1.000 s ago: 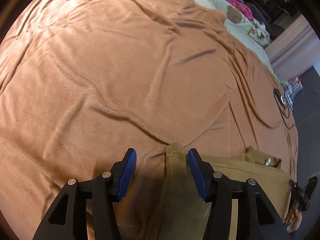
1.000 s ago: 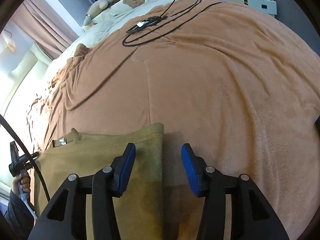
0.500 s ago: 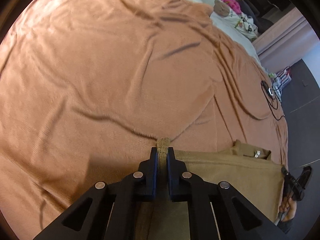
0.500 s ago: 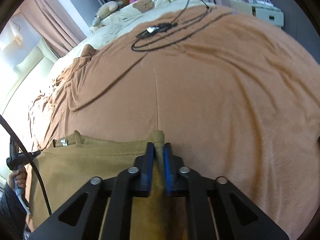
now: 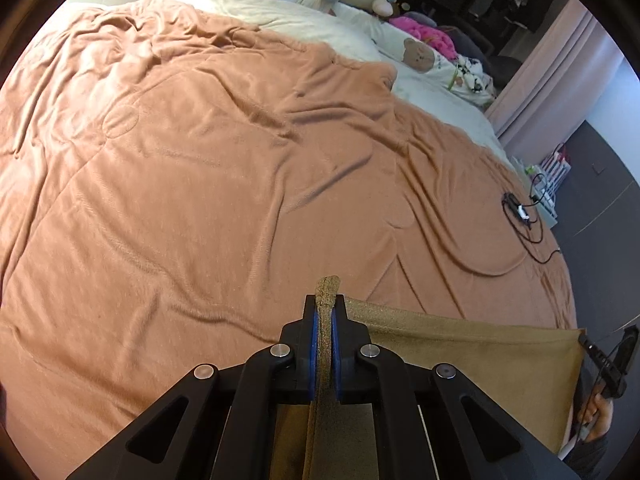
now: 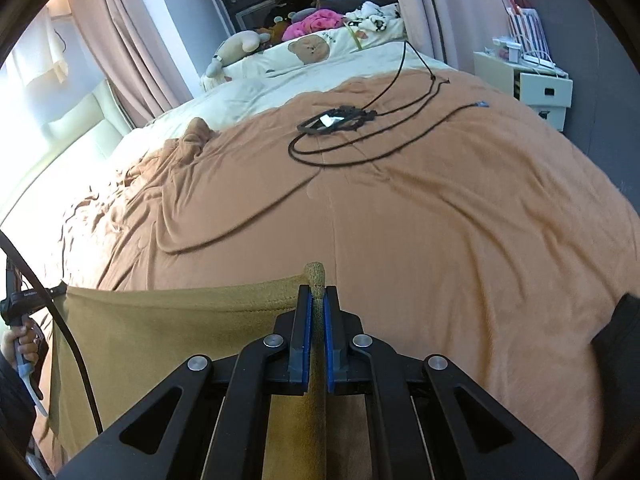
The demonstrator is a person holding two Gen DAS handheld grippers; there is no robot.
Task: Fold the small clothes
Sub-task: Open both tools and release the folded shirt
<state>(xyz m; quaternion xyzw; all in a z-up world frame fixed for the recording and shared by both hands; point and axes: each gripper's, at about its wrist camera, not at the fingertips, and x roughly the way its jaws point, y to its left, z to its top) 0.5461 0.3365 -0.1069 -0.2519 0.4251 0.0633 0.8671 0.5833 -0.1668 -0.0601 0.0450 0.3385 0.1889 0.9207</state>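
1. Jaws: my left gripper (image 5: 325, 312) and right gripper (image 6: 314, 304) each pinch a corner of one olive garment (image 5: 460, 344), its edge stretched between them.
2. Surface: one rust blanket (image 5: 200, 184) on a bed; pink curtains (image 6: 120, 40); one coiled cable (image 6: 336, 128).
3. Change: both jaws stood apart a second ago; garment since lifted.

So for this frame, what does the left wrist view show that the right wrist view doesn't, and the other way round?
Only the left wrist view: the left hand-held gripper up close, shut on one corner of the olive garment, and wide rumpled blanket.

Only the right wrist view: the right hand-held gripper shut on the garment's other corner, a white drawer unit, and the bright window side.

Both: the garment's top edge stretched between the grippers, the brown blanket, the coiled black cable, the bear pillow, and the opposite hand at the frame edge.
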